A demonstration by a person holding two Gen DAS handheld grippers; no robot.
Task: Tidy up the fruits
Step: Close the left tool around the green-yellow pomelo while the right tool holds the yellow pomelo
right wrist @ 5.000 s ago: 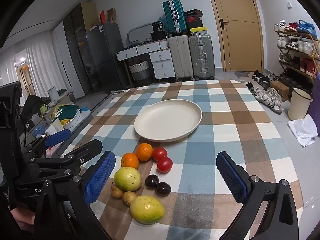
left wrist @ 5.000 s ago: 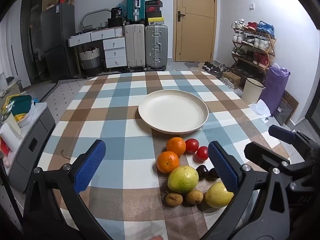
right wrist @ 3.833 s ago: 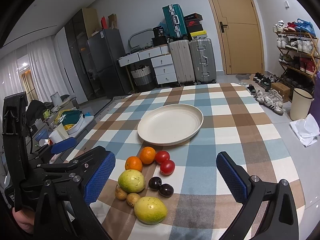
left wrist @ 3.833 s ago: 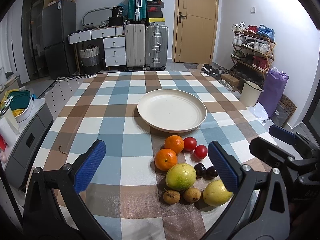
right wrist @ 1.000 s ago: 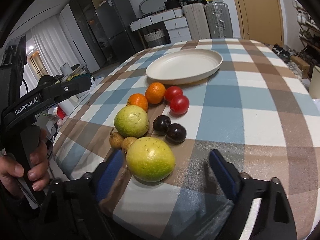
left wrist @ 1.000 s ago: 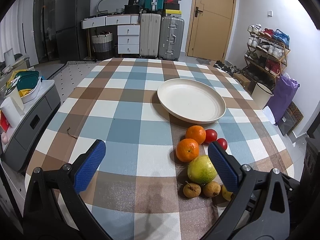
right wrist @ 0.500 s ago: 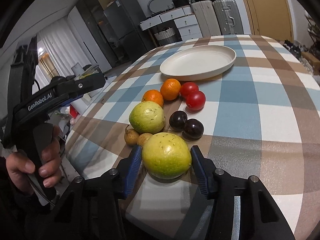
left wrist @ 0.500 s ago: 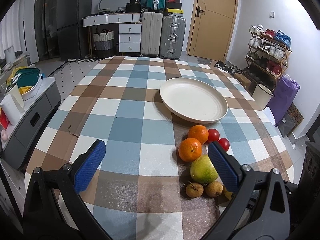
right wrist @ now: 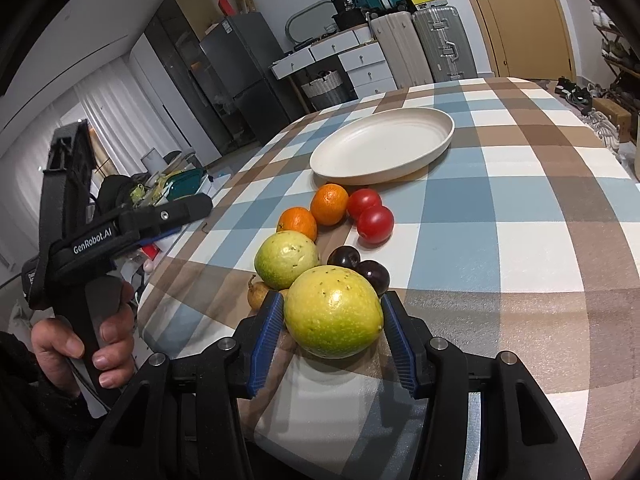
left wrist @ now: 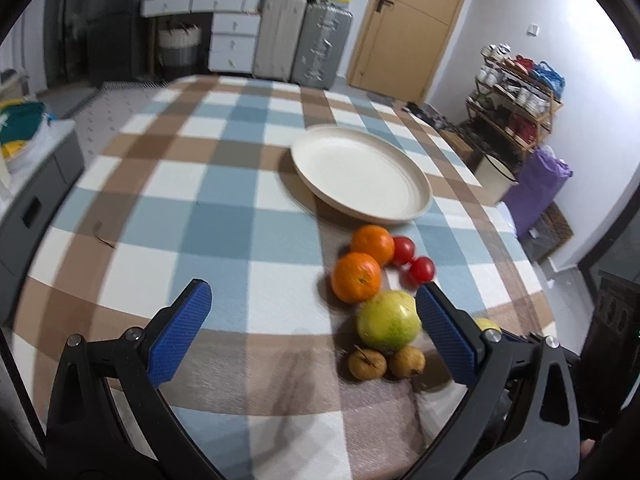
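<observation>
So the right gripper (right wrist: pixel 333 334) has its blue pads (right wrist: pixel 267 336) clamped on both sides of the yellow-green guava (right wrist: pixel 333 311), the one nearest the table's near edge. Can't tell if the fruit is off the cloth (right wrist: pixel 520 216) or sitting on it; there's a shadow right under it.

The left gripper (left wrist: pixel 312 328) has its fingers spread wide with nothing between them, hovering over bare checkered cloth left of the fruit pile. In the right wrist view you can see the person's hand (right wrist: pixel 86 344) wrapped around its handle off past the table's left edge.

Rest of the fruit is all on the cloth in a loose cluster: a second, greener guava (right wrist: pixel 286 259) just behind the gripped one, two dark plums (right wrist: pixel 343 258) touching each other beside it, two small brown pears (left wrist: pixel 366 364) side by side in front of the green guava, two oranges (left wrist: pixel 356 277) touching, and two tomatoes (right wrist: pixel 374 219) right next to them.

The cream plate (right wrist: pixel 384 148) sits just beyond the oranges with nothing in it. Suitcases (right wrist: pixel 436 46) and a door (right wrist: pixel 516 16) in the background.
</observation>
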